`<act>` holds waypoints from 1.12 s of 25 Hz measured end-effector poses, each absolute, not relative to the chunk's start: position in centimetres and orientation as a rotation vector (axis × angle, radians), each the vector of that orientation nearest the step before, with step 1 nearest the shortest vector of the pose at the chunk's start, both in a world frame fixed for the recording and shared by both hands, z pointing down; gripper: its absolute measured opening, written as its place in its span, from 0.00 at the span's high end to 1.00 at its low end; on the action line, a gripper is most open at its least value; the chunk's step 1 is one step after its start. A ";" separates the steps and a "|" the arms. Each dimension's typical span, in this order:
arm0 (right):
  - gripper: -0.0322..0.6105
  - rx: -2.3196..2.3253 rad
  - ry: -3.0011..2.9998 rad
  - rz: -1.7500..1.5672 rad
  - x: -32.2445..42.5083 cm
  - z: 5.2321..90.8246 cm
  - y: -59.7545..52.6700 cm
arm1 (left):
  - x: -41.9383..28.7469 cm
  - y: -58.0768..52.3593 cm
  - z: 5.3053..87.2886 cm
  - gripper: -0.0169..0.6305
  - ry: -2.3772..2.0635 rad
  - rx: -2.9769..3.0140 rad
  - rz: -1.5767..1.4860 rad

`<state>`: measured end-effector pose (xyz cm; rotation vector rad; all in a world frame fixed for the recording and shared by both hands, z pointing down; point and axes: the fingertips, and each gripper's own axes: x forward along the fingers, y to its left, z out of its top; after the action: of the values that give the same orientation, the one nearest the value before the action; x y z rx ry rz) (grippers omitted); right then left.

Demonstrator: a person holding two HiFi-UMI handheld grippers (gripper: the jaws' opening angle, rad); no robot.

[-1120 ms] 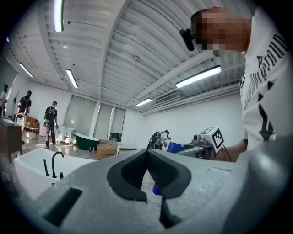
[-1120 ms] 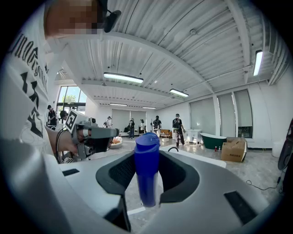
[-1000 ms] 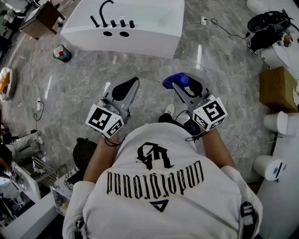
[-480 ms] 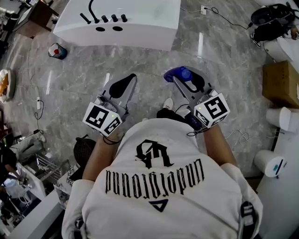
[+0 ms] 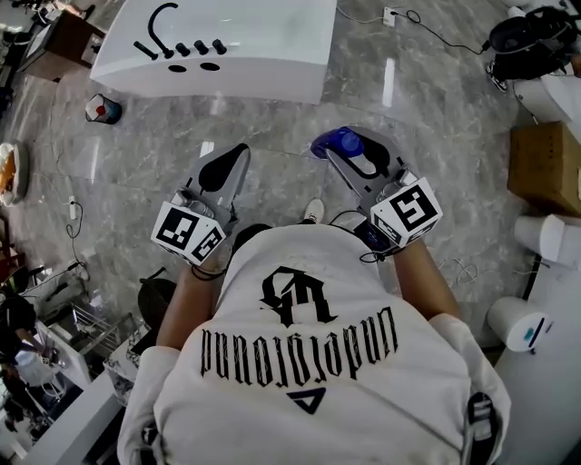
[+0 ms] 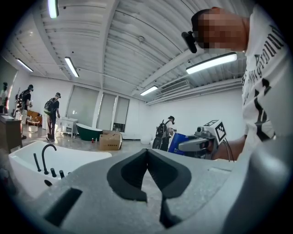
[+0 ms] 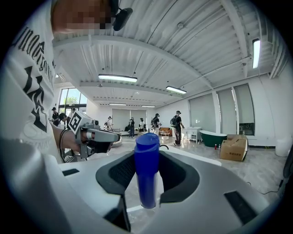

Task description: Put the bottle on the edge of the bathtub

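A blue bottle [image 5: 338, 143] stands upright between the jaws of my right gripper [image 5: 348, 151], which is shut on it above the marble floor. In the right gripper view the bottle [image 7: 146, 169] fills the middle of the right gripper [image 7: 147, 185], with the pads against its sides. My left gripper [image 5: 231, 160] hovers beside it, shut with nothing in it; its pads meet in the left gripper view [image 6: 147, 157]. The white bathtub [image 5: 272, 77] with a black faucet [image 5: 159, 23] lies ahead on the floor, apart from both grippers. It also shows at the left as the bathtub [image 6: 68, 160].
A small red and blue container [image 5: 102, 109] sits on the floor left of the tub. A cardboard box [image 5: 542, 168] and white bins [image 5: 519, 322] stand at the right. A cable and socket [image 5: 388, 15] lie beyond the tub. People [image 6: 52, 116] stand far across the room.
The person has stepped on, and the tub and floor have slid to the left in the head view. Both grippers stay side by side, the right one still holding the bottle.
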<state>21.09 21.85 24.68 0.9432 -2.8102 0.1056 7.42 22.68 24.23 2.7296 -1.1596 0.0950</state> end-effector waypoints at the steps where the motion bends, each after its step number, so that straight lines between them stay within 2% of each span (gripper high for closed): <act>1: 0.71 0.934 -2.809 0.109 21.6 24.8 21.1 | 7.8 21.9 24.4 0.95 -1.169 2.721 0.096; 14: 0.71 0.987 -2.801 0.130 22.8 25.6 14.3 | 7.1 15.8 25.7 0.95 -1.181 2.708 0.107; 28: 0.71 1.047 -2.768 0.178 17.9 25.8 6.1 | 2.5 7.2 26.4 0.95 -1.078 2.723 0.127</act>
<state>17.88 6.13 25.85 1.0474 -2.7681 0.1780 2.47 7.21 26.39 2.7231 -1.0779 0.1271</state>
